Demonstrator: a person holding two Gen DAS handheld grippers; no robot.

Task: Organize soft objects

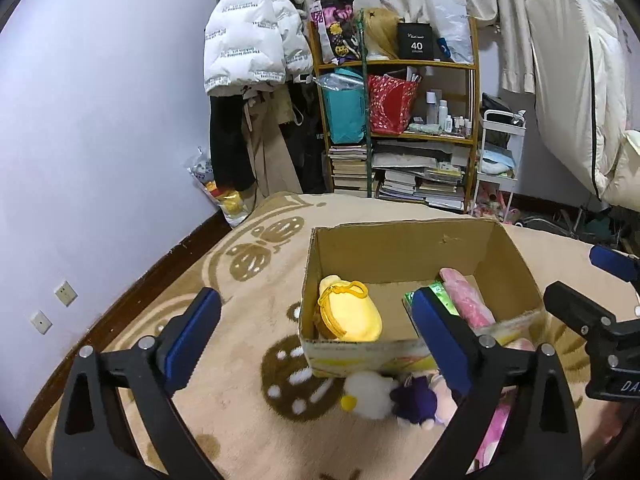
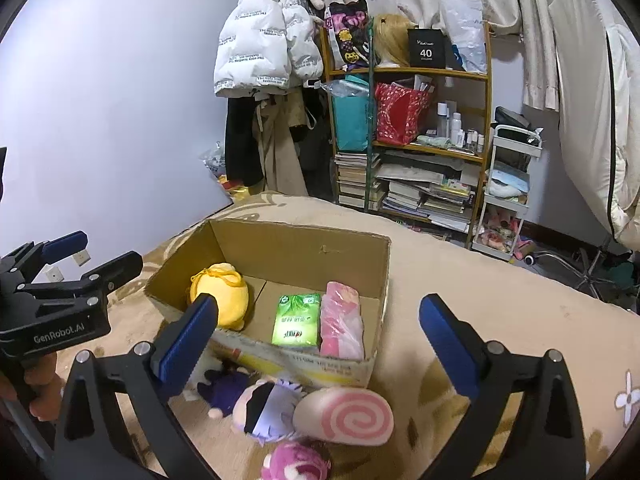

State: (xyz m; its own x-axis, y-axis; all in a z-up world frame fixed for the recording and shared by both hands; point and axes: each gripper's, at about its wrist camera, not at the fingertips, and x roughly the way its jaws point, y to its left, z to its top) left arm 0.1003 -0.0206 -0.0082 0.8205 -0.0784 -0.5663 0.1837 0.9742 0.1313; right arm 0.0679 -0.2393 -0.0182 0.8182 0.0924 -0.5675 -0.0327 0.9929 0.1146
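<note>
An open cardboard box [image 2: 352, 248] stands on the beige blanket. Inside lie a yellow plush [image 2: 224, 296], a green tissue pack [image 2: 296, 320] and a pink wrapped pack [image 2: 342, 320]. In front of the box lie a white plush [image 1: 370, 394], a purple plush [image 2: 226, 390], a doll with pale hair [image 2: 266, 408], a pink swirl roll cushion [image 2: 346, 416] and a pink bear plush [image 2: 298, 464]. My left gripper [image 1: 316, 340] is open and empty above the box's near left corner. My right gripper [image 2: 320, 340] is open and empty above the box's front edge. The yellow plush [image 1: 350, 314] also shows in the left wrist view.
A wooden shelf [image 2: 408, 132] with bags, bottles and stacked books stands behind the bed. Coats [image 2: 264, 56] hang beside it. A white trolley [image 2: 506, 188] stands at the right. The wall [image 1: 100, 120] runs along the left.
</note>
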